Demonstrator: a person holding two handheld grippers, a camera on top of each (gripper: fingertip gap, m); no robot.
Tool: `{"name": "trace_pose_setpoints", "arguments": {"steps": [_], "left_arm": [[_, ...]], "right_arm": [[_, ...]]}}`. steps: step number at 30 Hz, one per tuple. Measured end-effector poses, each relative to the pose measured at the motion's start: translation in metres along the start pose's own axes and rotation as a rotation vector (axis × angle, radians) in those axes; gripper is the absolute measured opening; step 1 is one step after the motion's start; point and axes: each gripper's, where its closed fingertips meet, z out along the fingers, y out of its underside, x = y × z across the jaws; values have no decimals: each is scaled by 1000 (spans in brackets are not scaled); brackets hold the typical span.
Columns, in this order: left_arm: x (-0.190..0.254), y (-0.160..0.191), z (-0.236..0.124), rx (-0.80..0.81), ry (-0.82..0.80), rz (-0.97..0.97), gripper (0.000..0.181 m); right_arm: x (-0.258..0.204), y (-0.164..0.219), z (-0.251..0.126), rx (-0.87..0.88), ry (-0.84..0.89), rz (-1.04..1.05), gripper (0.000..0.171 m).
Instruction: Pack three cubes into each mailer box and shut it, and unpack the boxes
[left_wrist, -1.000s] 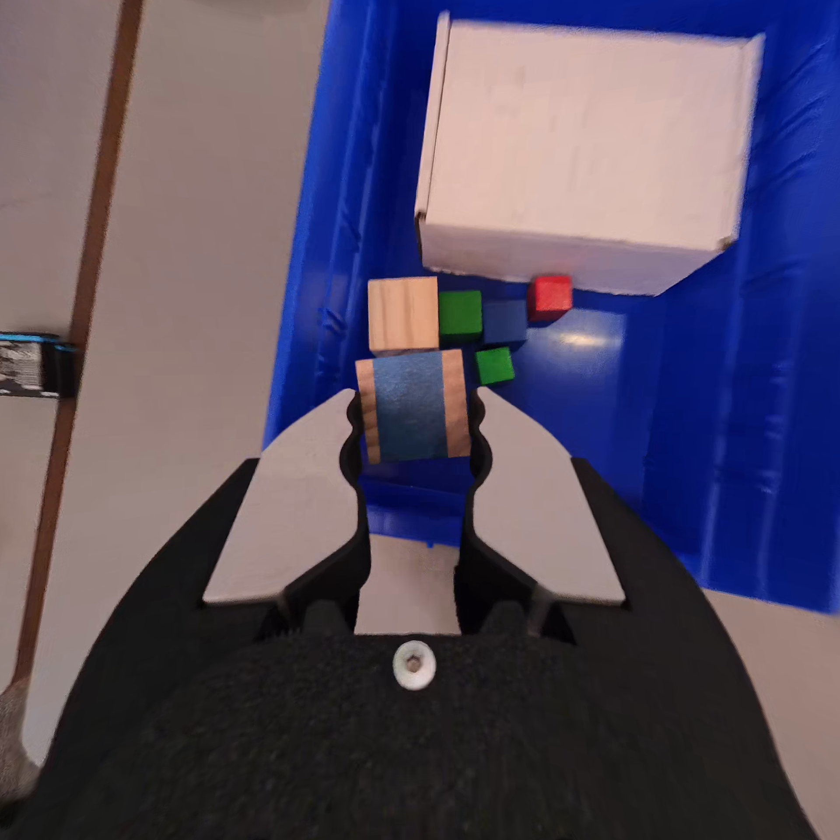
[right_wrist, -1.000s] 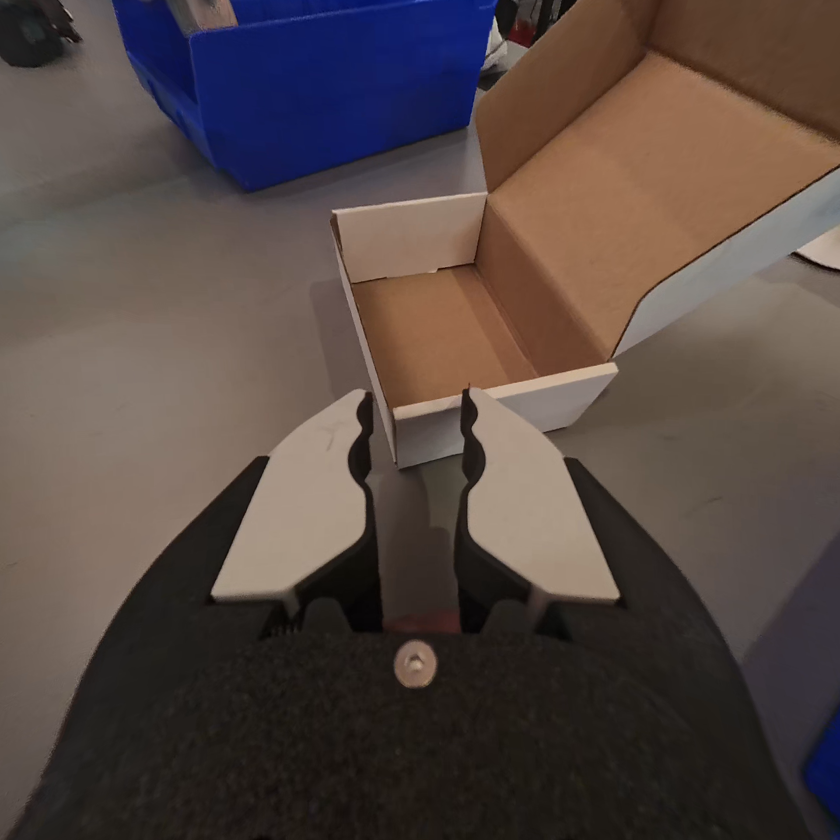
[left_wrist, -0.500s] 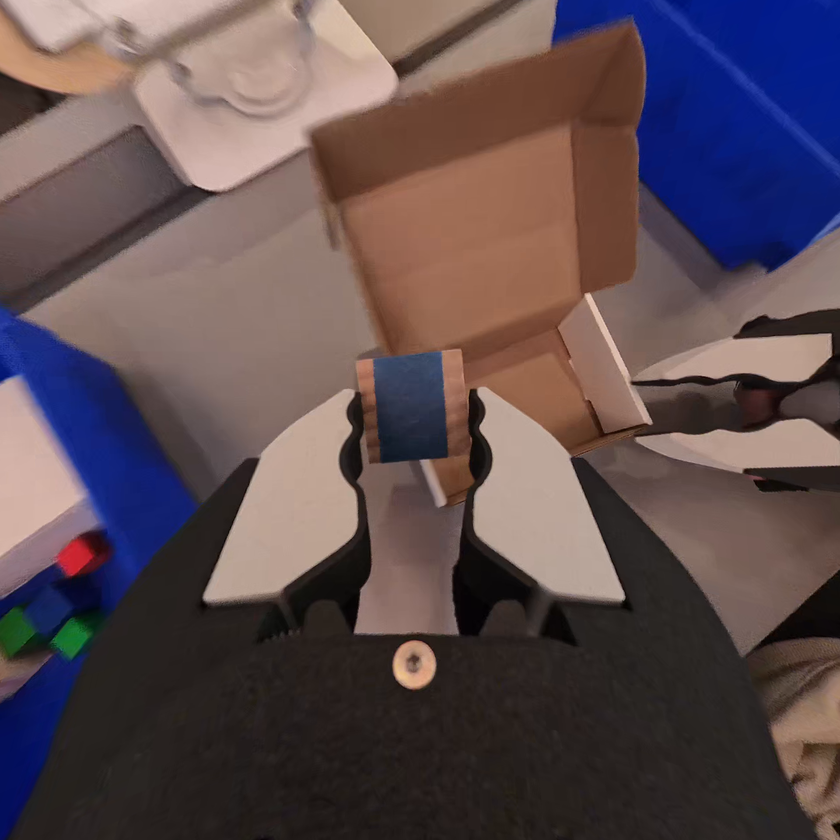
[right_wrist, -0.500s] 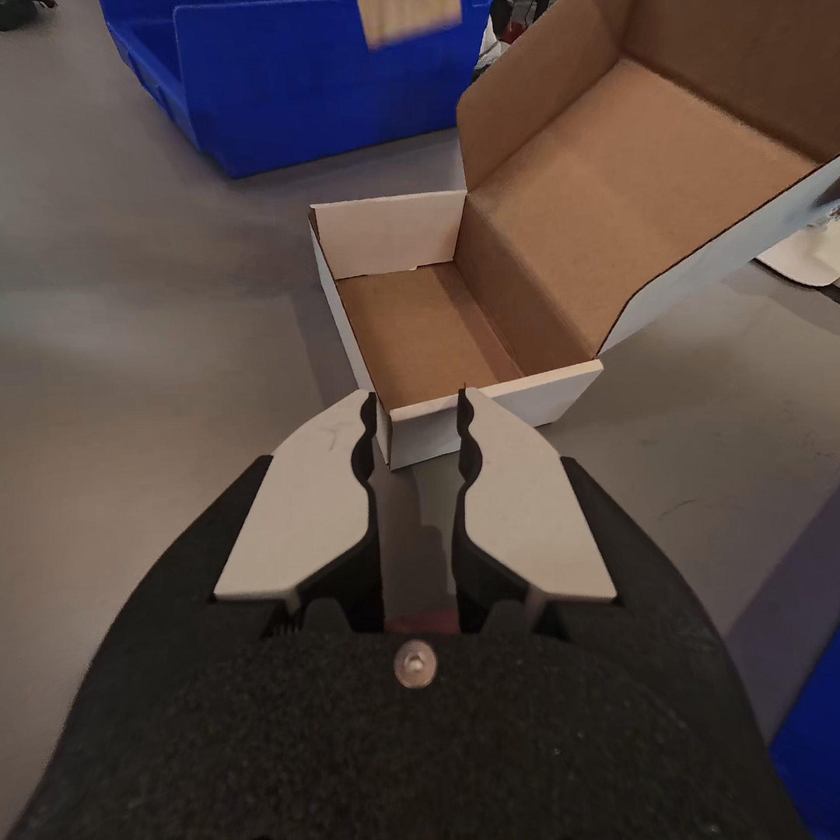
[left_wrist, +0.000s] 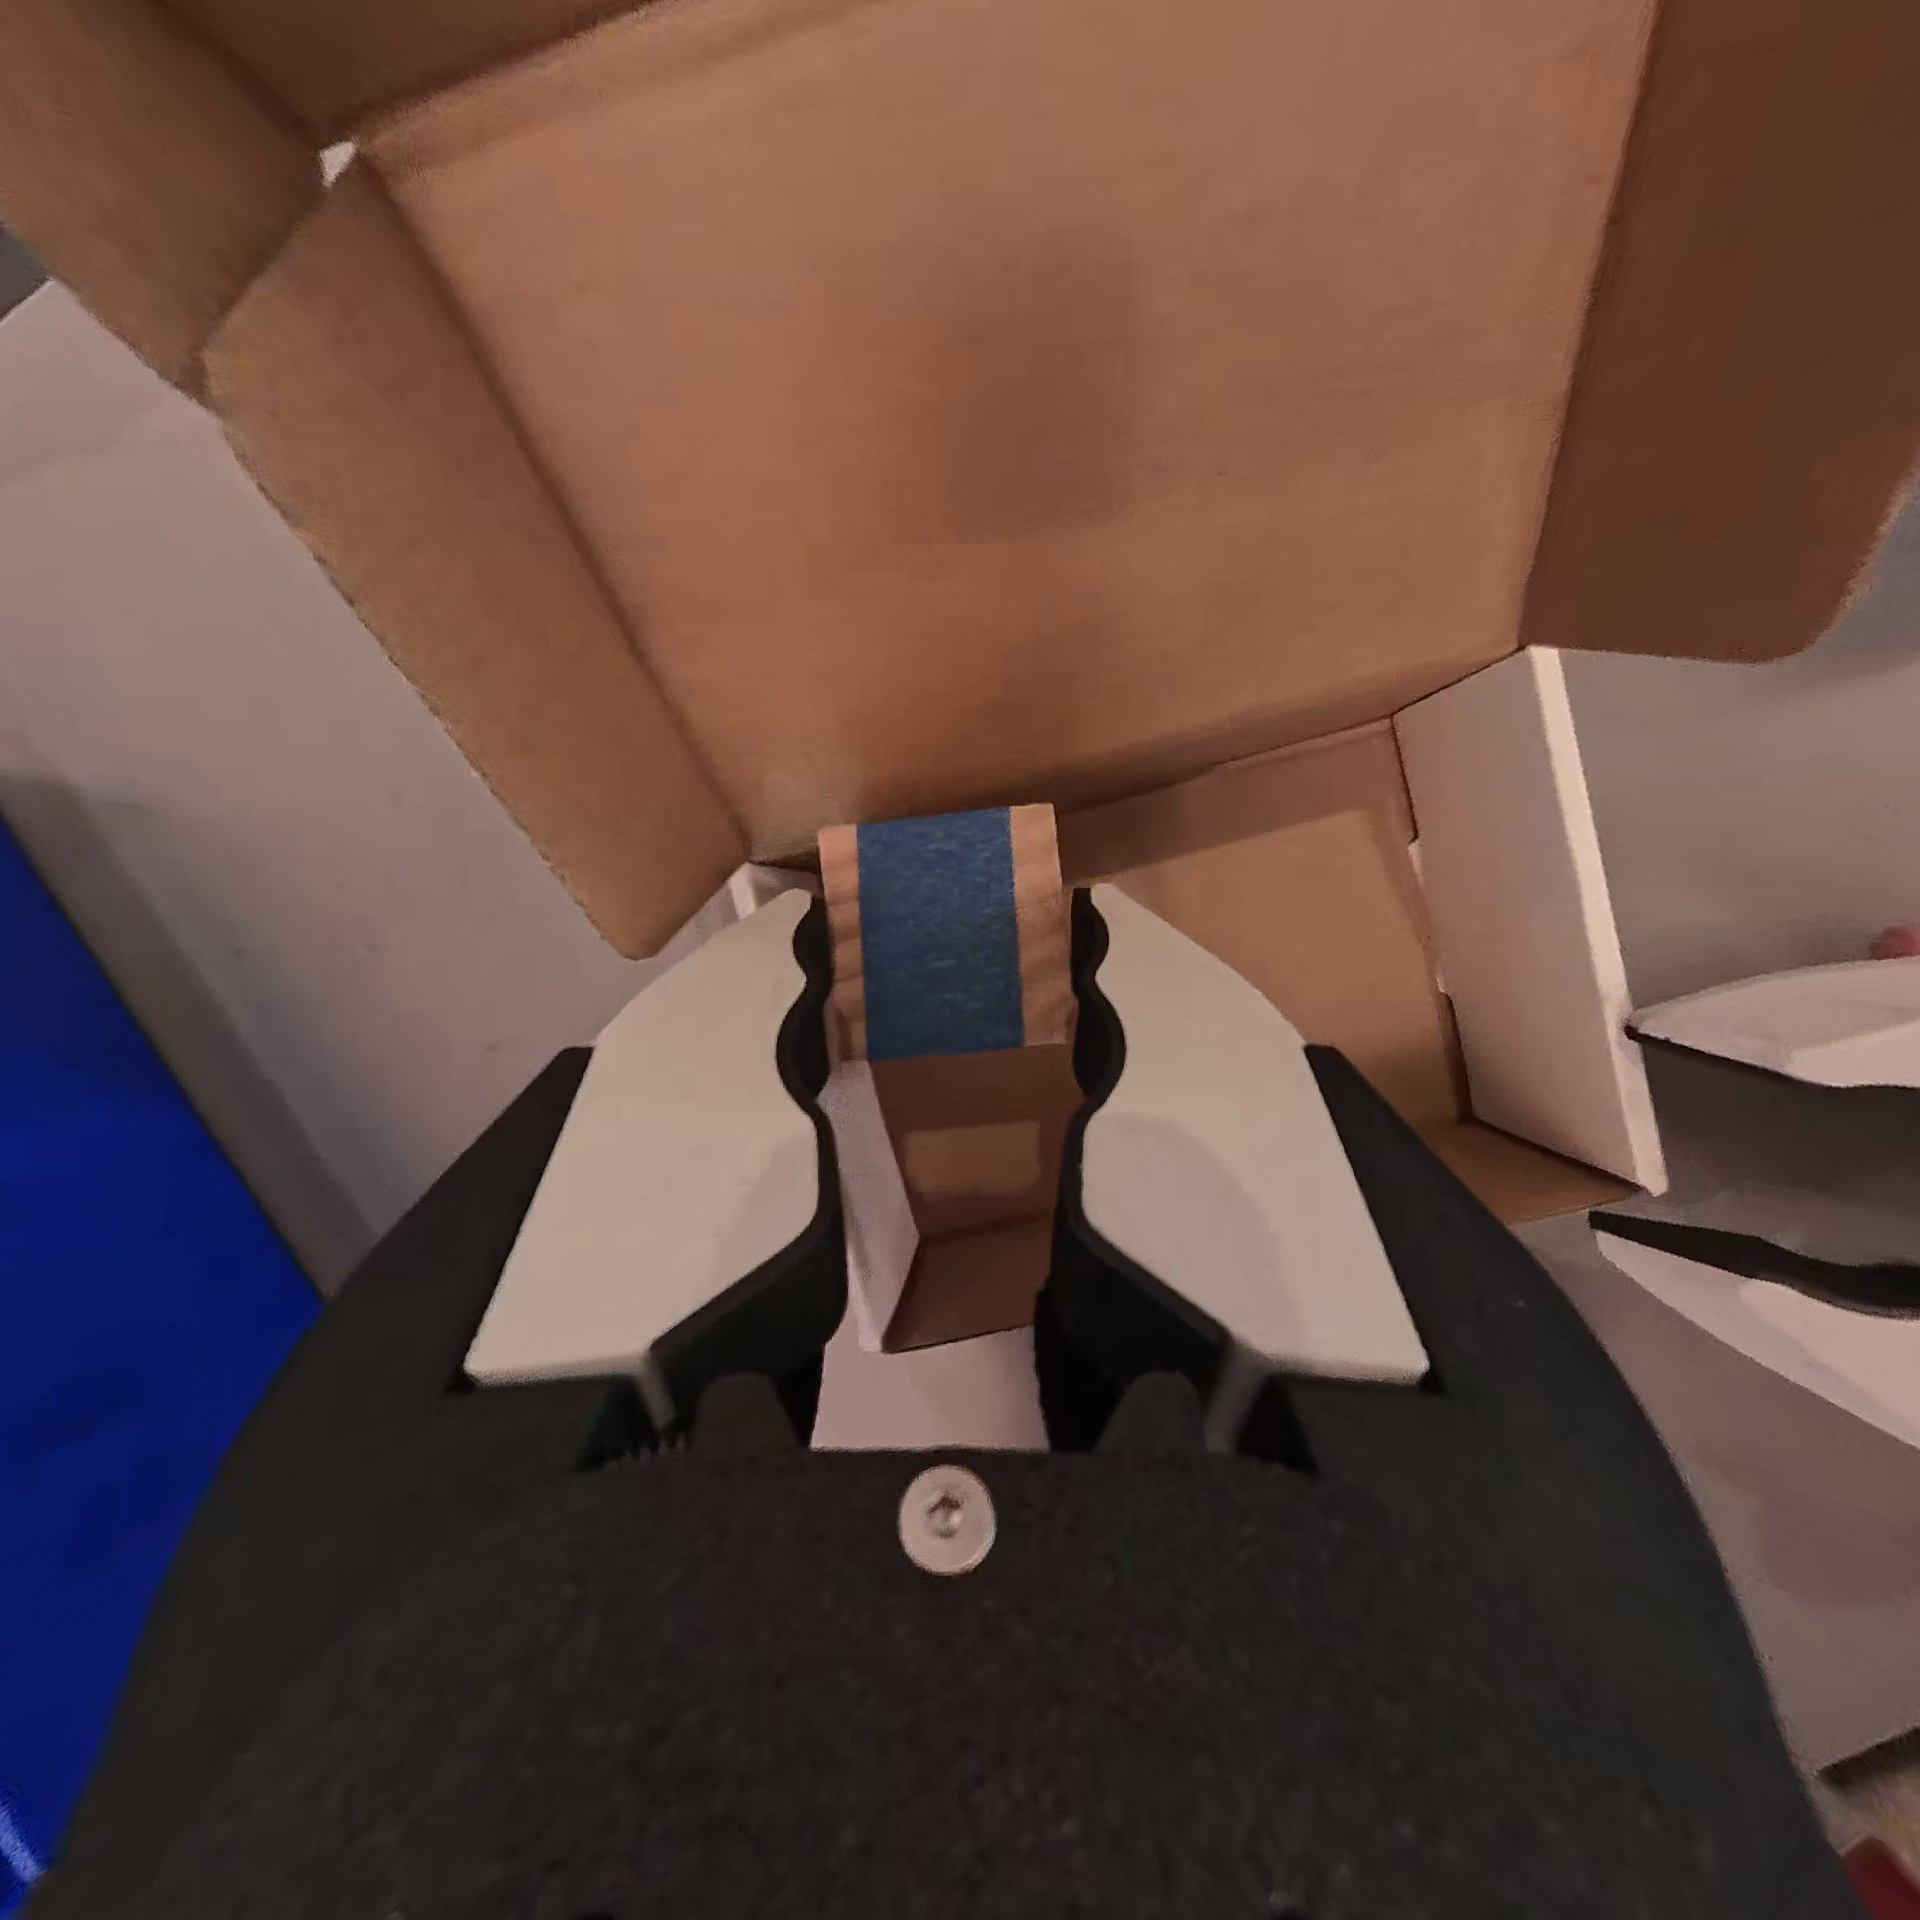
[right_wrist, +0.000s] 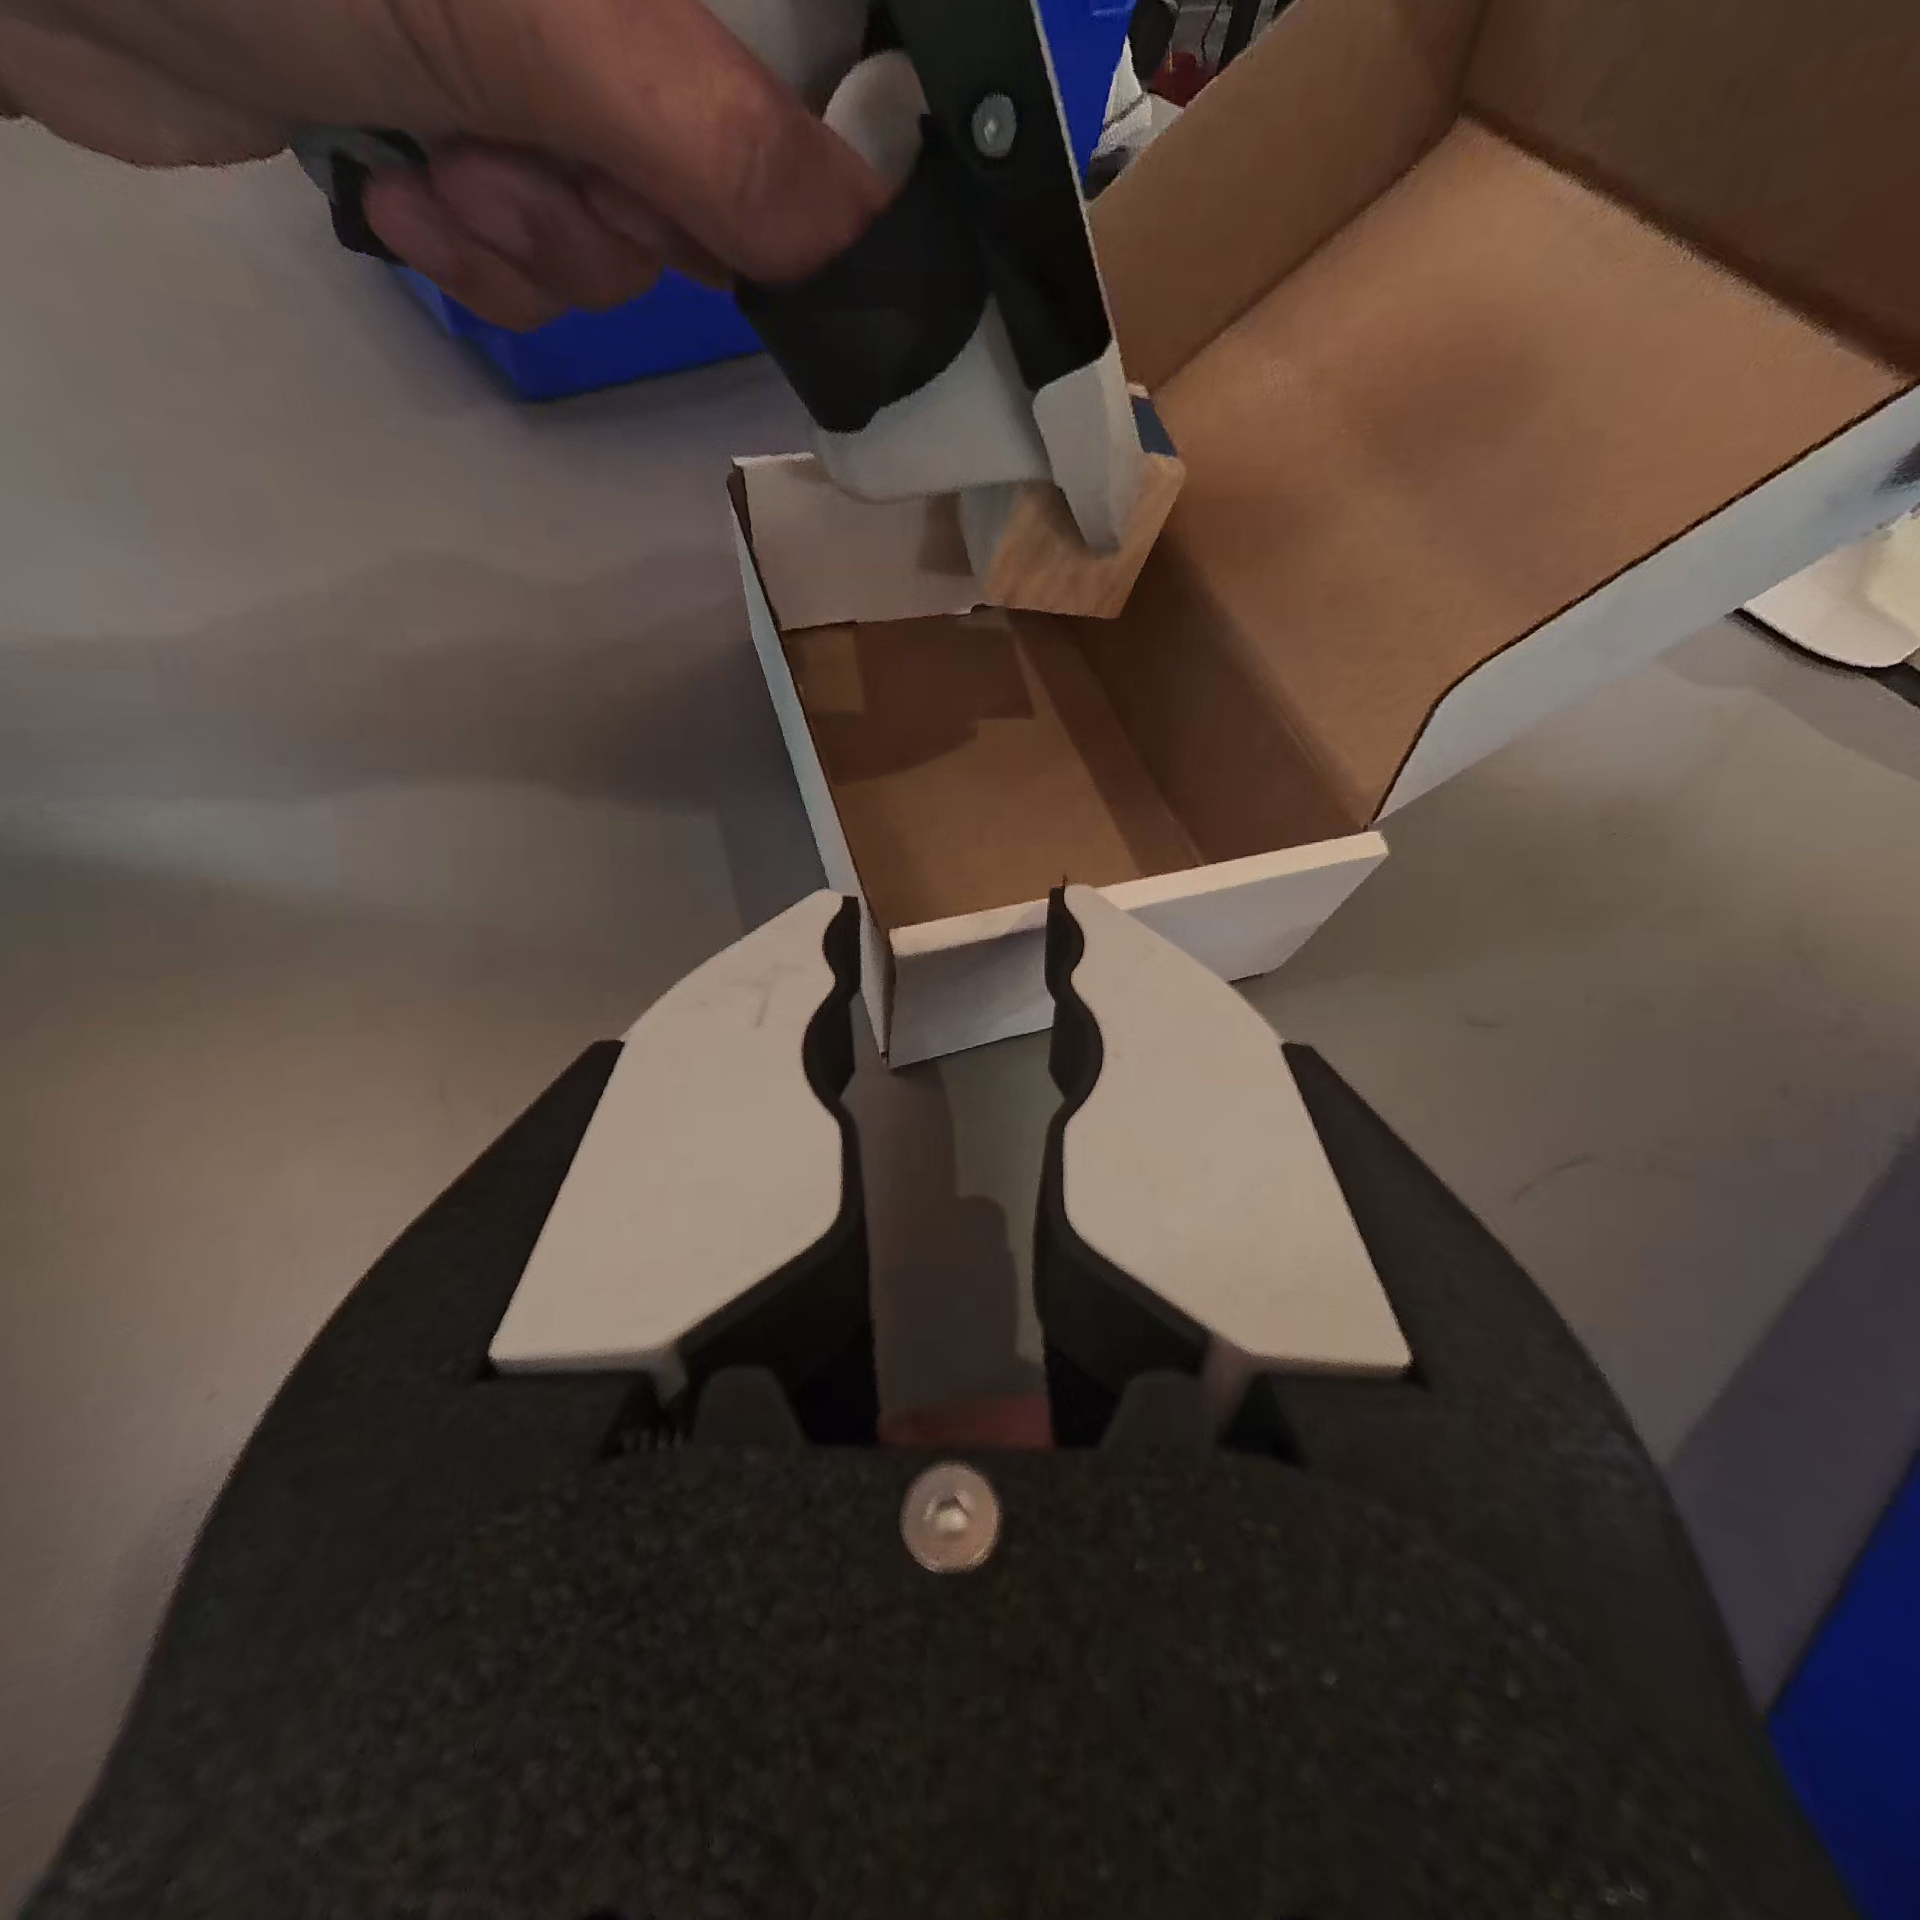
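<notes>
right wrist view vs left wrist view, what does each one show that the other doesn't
Only the right wrist view shows the person's hand on the left hand-held gripper, the cube's bare wood underside, and the mailer box's near white wall between the open right hand-held gripper's fingers.

Only the left wrist view shows the blue band across the wooden cube head-on, with the left hand-held gripper shut on it.

Both show the cube held over the open box's bare brown floor, the raised lid, a blue bin and the grey table.

Wooden blue-taped cube (left_wrist: 940, 940) held above open, empty white mailer box (right_wrist: 1132, 935)
</notes>
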Motion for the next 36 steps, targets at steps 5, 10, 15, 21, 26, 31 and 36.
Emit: {"name": "trace_pose_setpoints", "arguments": {"steps": [5,10,15,21,26,31,36], "left_arm": [[5,5,10,-44,19,22,44],[4,4,19,-33,23,107,44],[5,13,27,-50,52,121,44],[3,16,31,-42,17,153,44],[5,17,28,-22,1,144,50],[6,9,-24,141,74,62,58],[-93,43,-100,238,-7,-146,54]], "right_arm": [[9,-11,-2,38,1,-49,31],[32,-26,5,107,-113,43,31],[36,-3,25,-3,-151,3,29],[35,-3,26,-6,-132,-16,29],[35,-3,26,-6,-132,-12,28],[35,-3,26,-6,-124,-21,28],[35,-3,26,-5,-126,-17,28]]}}
